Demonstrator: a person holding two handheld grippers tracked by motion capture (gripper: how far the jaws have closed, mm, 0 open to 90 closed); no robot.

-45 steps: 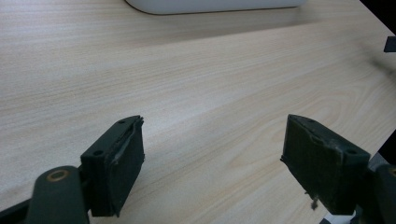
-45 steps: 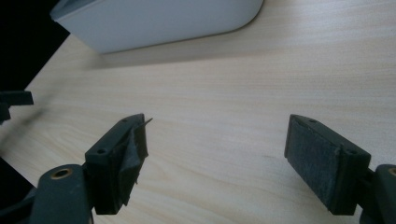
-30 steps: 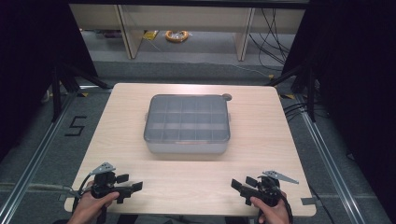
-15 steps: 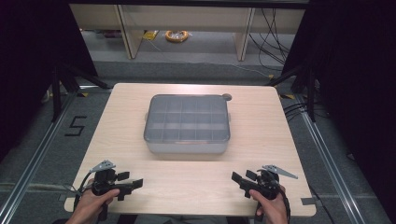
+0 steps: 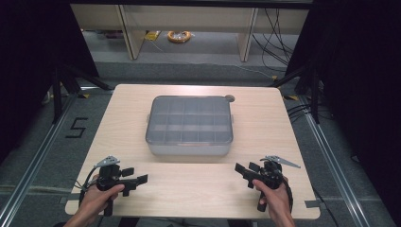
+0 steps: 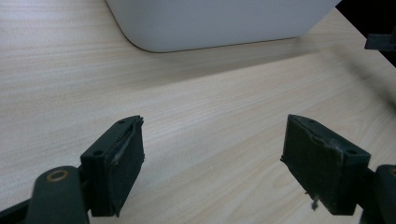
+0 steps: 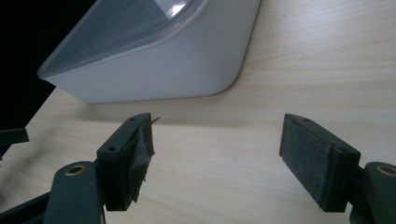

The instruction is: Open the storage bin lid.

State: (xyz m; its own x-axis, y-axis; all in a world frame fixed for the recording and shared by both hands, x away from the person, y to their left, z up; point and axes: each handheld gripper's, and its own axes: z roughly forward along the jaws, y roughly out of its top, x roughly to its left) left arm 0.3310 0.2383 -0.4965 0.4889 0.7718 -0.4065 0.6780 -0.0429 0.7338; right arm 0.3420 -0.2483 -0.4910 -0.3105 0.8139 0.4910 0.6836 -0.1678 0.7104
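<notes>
- Sitting near the middle of the counter [image 5: 123, 109] is one grey compartment box [image 5: 189, 125] under a clear lid; the high view shows a grid of compartments through the lid, four rows deep, though the exact count across is hard to tell.
- One small round dark thing [image 5: 230, 98] lies just beside the box's far right corner.
- Two tools are at the near edge, each in one hand, well apart from the box and from each other.
- Left tool [image 5: 138, 179] points toward the right across the counter; in the left gripper view its two black pads [image 6: 122, 163] stand wide, with bare wood between them.
- Right tool [image 5: 242, 170] points left toward the middle; its jaws have just been closing a little yet stand wide, nothing between its pads [image 7: 308, 156].
- Beyond the counter, on the floor, lie one yellow coil [image 5: 179, 36] and one painted "5" [image 5: 76, 127].
</notes>
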